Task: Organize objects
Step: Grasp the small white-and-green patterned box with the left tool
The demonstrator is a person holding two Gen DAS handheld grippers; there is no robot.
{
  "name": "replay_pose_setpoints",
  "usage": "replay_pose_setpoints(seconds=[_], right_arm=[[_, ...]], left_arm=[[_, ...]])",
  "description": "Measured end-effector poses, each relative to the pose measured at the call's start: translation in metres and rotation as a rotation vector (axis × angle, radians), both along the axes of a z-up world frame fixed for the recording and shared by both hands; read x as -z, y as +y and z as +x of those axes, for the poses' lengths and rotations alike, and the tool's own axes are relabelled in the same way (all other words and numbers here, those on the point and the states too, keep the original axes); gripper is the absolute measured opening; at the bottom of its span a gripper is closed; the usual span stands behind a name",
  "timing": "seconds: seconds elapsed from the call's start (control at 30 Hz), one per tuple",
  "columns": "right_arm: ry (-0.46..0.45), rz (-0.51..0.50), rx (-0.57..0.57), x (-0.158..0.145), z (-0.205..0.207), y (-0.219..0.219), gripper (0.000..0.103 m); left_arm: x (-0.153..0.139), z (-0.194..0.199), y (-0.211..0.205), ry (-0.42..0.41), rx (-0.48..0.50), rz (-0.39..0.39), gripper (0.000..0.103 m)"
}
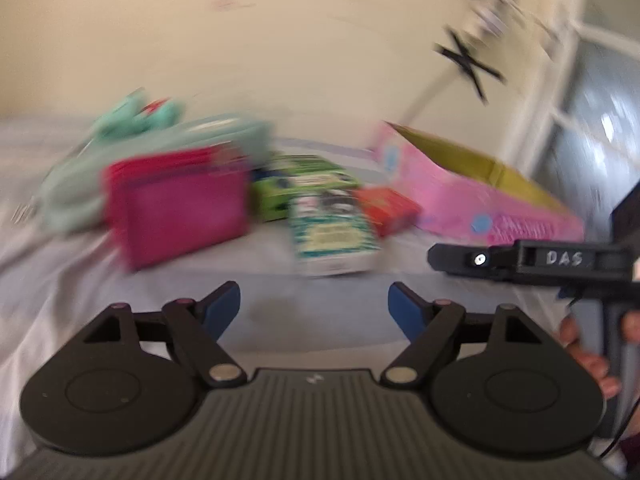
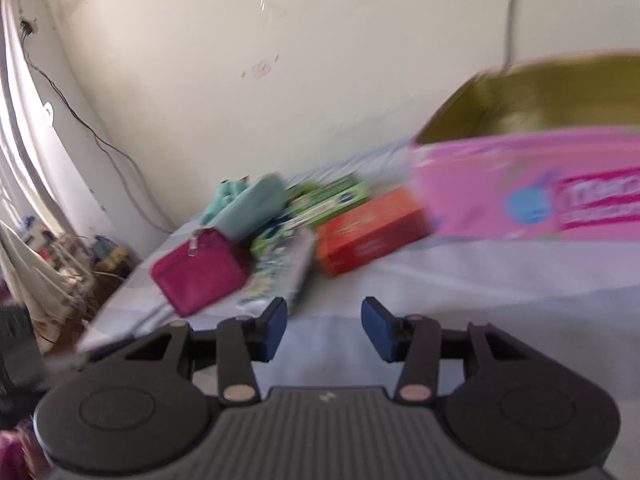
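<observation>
Both views are motion-blurred. On a pale bedsheet [image 1: 80, 300] lies a cluster of objects: a magenta zip pouch [image 1: 180, 216] [image 2: 200, 272], a mint pouch [image 1: 160, 140] [image 2: 252, 204], green boxes [image 1: 296, 180] [image 2: 332, 196], a teal-and-white packet [image 1: 332, 236] [image 2: 280, 276] and a red box [image 1: 386, 208] [image 2: 368, 228]. An open pink box with an olive inside [image 1: 480, 200] [image 2: 528, 184] lies to the right. My left gripper [image 1: 314, 308] hangs open over bare sheet, short of the packet. My right gripper [image 2: 324, 328] is open with nothing between its blue pads, near the packet.
A cream wall [image 1: 280, 40] backs the bed. The right gripper's black body [image 1: 532, 262] and a hand [image 1: 588, 352] show at the right of the left wrist view. Left of the bed, a curtain [image 2: 24, 160], a cable and floor clutter [image 2: 64, 248].
</observation>
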State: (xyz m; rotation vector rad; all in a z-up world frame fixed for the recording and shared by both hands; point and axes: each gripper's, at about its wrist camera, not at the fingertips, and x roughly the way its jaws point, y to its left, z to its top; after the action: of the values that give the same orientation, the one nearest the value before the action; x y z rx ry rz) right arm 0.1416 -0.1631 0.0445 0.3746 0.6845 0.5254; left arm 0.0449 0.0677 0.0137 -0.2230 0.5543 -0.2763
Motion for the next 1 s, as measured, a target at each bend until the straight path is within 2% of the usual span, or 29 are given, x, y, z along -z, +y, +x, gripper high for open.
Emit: replay_pose_setpoints(seconds=[0.17,0.23,0.27,0.43,0.5,0.57,0.6,0.63,0.67,0.7,0.77,0.87,0.93,1.0], right_arm=[[0.089,0.046,-0.065,0.011,0.038,0.035,0.045],[0.12,0.067,-0.085,0.017,0.045,0.043,0.031],[0.135,0.069,-0.083,0.018,0.045,0.044,0.031],[0.14,0.089,-0.137,0.015,0.018,0.023,0.028],[0.139,0.079,-0.194,0.015,0.0,0.008,0.029],[0.138,0.034,-0.199,0.017,-0.018,-0.013,0.034],[0.114,-0.011,-0.172,0.015,-0.028,-0.025,0.04],[0.079,-0.049,-0.12,0.012,-0.038,-0.039,0.055],[0.027,-0.106,-0.016,0.007,-0.051,-0.055,0.063],[-0.02,-0.149,0.066,0.003,-0.062,-0.068,0.067],[-0.087,-0.206,0.158,-0.004,-0.081,-0.087,0.067],[-0.13,-0.223,0.132,-0.009,-0.099,-0.083,0.068],[-0.166,-0.28,0.097,-0.007,-0.11,-0.065,0.073],[-0.179,-0.322,0.063,-0.002,-0.117,-0.047,0.076]], left_arm=[[0.012,0.001,0.041,0.045,-0.072,-0.22,0.083],[0.014,0.004,0.048,0.047,-0.081,-0.27,0.083],[0.015,0.004,0.048,0.047,-0.081,-0.281,0.083],[0.015,0.002,0.046,0.046,-0.057,-0.28,0.083],[0.014,0.002,0.041,0.05,-0.015,-0.268,0.083],[0.01,0.003,0.03,0.05,0.058,-0.237,0.083],[0.008,0.003,0.023,0.043,0.09,-0.223,0.083],[0.005,0.003,0.013,0.032,0.126,-0.211,0.083],[0.001,0.005,0.005,0.024,0.159,-0.203,0.083],[-0.002,0.008,-0.003,0.018,0.191,-0.195,0.083],[-0.008,0.017,-0.022,0.007,0.246,-0.178,0.084],[-0.01,0.034,-0.048,0.029,0.29,-0.149,0.087],[-0.01,0.042,-0.064,0.075,0.326,-0.143,0.086],[-0.01,0.041,-0.075,0.08,0.352,-0.144,0.086]])
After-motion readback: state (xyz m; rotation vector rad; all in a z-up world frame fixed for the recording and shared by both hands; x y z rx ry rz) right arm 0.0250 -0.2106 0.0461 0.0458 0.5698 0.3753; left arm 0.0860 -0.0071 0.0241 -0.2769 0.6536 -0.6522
